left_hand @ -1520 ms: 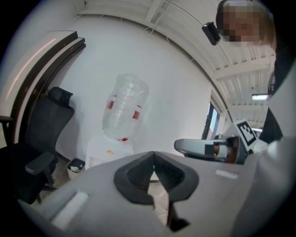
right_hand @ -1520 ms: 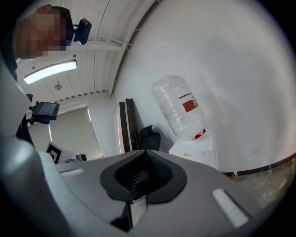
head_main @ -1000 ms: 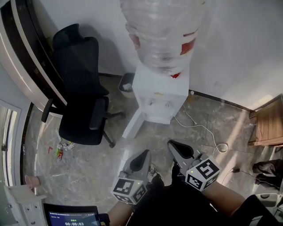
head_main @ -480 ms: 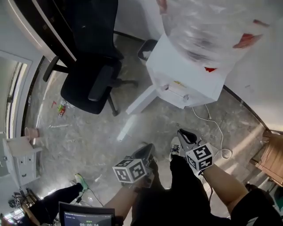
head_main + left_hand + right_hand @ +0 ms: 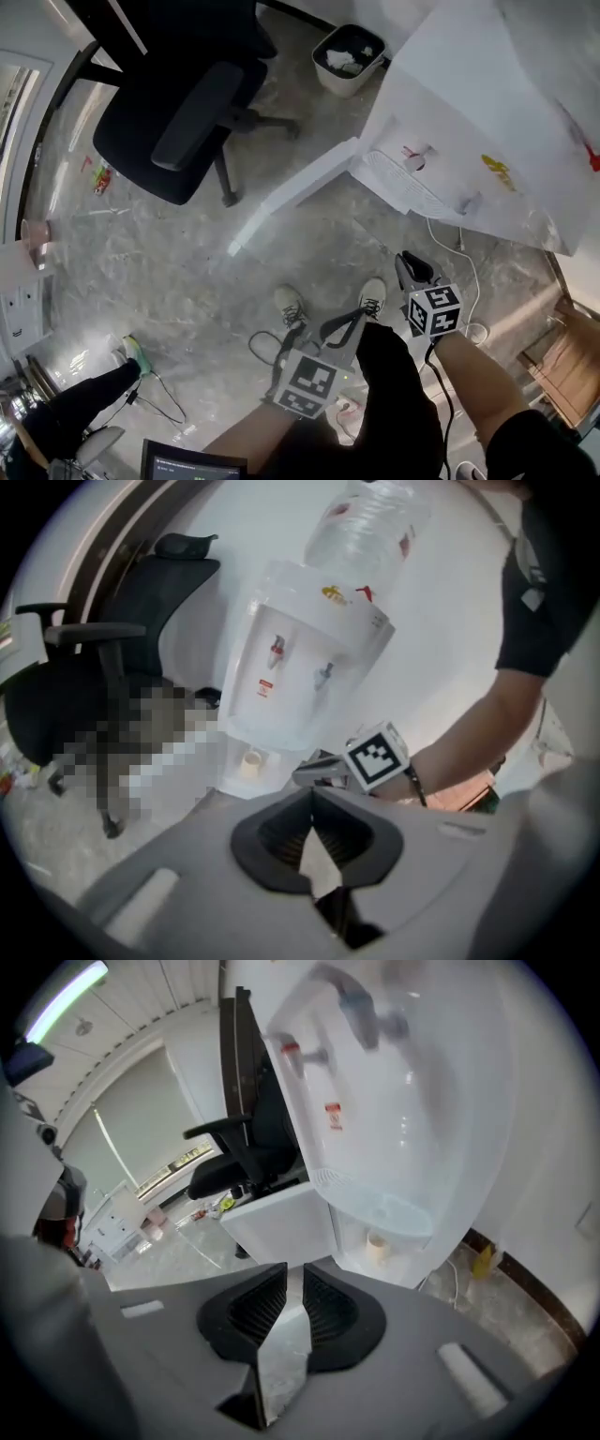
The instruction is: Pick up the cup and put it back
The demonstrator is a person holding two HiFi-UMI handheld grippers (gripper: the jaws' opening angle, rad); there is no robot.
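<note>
In the head view you are holding the left gripper (image 5: 349,323) and right gripper (image 5: 410,265) low at bottom centre, below the water dispenser (image 5: 450,131). In the left gripper view its jaws are touching at the tips on nothing, and the cup (image 5: 251,761) is sitting left of centre in the dispenser's lower recess. In the right gripper view the jaws have just been opening and are standing slightly apart with nothing between them, the cup right of centre.

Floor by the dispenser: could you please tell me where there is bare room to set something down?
Bare floor lies between the chair, the open door of the dispenser and the shoes. It is crowded by the shoes, where a cable loops, and near the dispenser, where a white cord runs.
</note>
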